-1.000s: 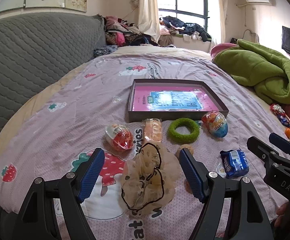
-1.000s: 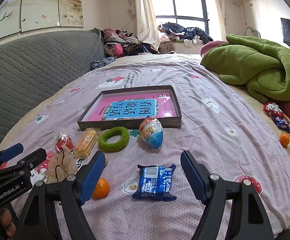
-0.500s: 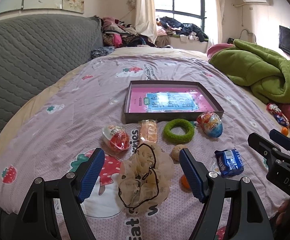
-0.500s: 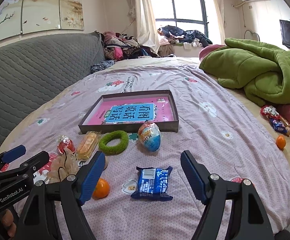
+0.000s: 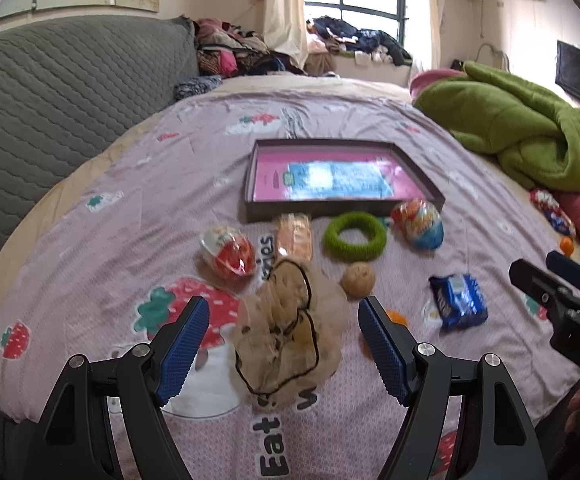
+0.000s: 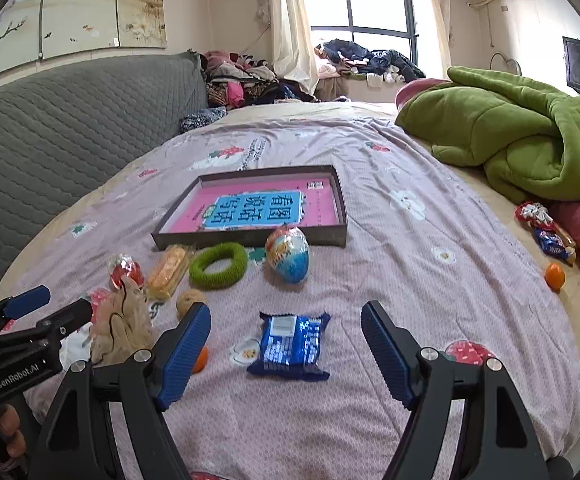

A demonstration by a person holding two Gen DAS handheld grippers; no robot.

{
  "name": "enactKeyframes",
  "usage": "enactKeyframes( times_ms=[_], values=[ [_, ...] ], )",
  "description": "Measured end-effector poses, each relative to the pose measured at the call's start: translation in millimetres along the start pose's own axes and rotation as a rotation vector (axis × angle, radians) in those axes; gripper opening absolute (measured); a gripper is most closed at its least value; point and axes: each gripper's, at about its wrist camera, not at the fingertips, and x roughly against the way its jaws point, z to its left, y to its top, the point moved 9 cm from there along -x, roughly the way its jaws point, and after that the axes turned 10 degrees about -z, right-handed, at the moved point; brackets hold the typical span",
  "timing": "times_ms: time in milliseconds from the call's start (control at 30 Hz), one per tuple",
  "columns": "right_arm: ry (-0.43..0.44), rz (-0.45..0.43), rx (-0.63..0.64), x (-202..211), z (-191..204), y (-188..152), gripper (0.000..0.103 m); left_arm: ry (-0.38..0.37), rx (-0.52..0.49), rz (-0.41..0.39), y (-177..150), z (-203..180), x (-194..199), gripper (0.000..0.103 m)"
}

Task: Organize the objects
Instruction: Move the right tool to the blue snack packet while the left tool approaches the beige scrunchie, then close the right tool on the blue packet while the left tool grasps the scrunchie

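Note:
A shallow dark tray (image 5: 250,184) with a pink and blue book in it lies mid-bed, also in the right wrist view (image 6: 250,240). In front of it lie a red egg toy (image 5: 230,252), an orange snack pack (image 5: 293,236), a green ring (image 5: 353,236), a blue egg toy (image 5: 421,224), a brown ball (image 5: 357,278) and a mandarin (image 5: 395,318). My left gripper (image 5: 284,308) is open over a beige mesh scrunchie (image 5: 290,344). My right gripper (image 6: 286,310) is open just short of a blue snack packet (image 6: 291,346).
A green blanket (image 6: 509,140) is heaped at the right. A grey quilted headboard (image 6: 50,128) runs along the left. Wrapped sweets (image 6: 545,228) and another mandarin (image 6: 554,276) lie near the right bed edge. Clothes (image 6: 250,80) pile up by the window.
Both grippers have drawn back a little, so the items sit slightly farther up in each view. Both stay open and nothing has been picked up.

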Motion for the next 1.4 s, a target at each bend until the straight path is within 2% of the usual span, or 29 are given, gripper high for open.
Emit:
enactKeyframes(
  times_ms=[233,900,1200,1400],
  values=[
    [0.004,0.037,-0.014,-10,-3,-11,0.077,-0.001,0.009,0.060,-18,1,-17,0.078],
    [-0.028,0.130,-0.020,-53,-7,-42,0.077,-0.020,0.026,0.134,-41,-5,-67,0.078],
    [-0.049,0.194,-0.031,-76,-14,-55,0.077,-0.026,0.033,0.147,-43,-2,-88,0.078],
    [-0.045,0.248,-0.077,-89,-16,-67,0.077,-0.027,0.059,0.186,-49,3,-103,0.078]
  ],
)
